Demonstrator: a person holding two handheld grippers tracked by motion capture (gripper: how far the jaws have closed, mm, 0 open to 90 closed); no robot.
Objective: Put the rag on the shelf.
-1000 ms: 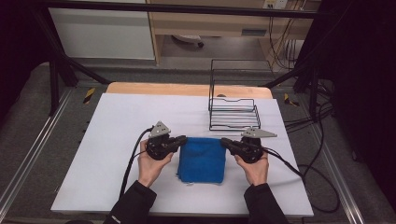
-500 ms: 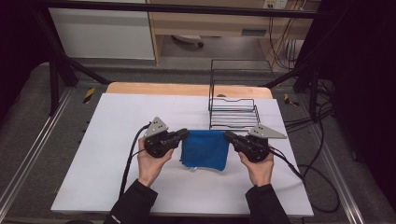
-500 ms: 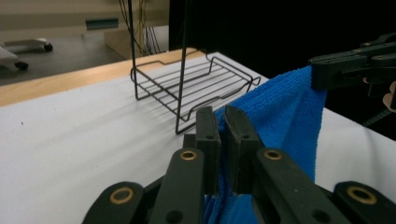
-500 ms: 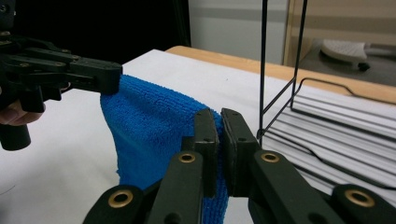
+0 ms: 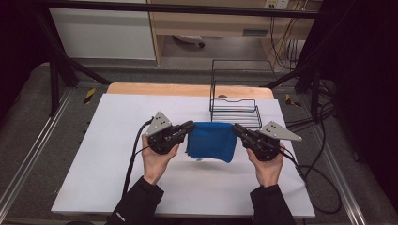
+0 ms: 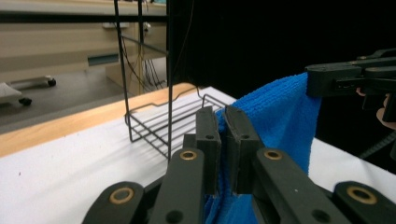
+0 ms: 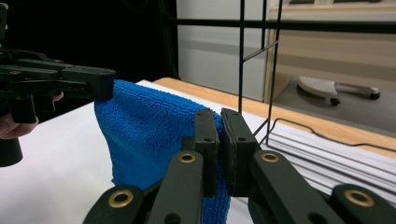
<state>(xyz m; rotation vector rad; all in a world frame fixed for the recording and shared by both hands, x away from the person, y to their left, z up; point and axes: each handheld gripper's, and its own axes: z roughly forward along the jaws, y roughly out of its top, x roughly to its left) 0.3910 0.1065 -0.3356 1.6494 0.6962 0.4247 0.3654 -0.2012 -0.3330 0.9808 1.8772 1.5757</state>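
Cloth, blue and fuzzy, is hanging in the air between the two claws, stretched along its top edge and drooping below it, with its lower hem sitting just above the white counter. The left claw is gripping the cloth's upper left corner, its jaws pressed together on the fabric; in the left gripper view the blue cloth is showing pinched in the narrow slit between the left claw's black jaws. The right claw is clamping the upper right corner in the same way, and in the right gripper view the cloth is spreading away to the left from the right claw, whose jaws are squeezing a fold of it. Each gripper view is also showing the other claw far off, biting the opposite corner. The person's left hand and right hand are holding the grippers from below, forearms coming in from the near edge of the counter. A black wire rack is standing on the counter just behind the cloth, toward the right, near the wooden strip at the counter's far edge.
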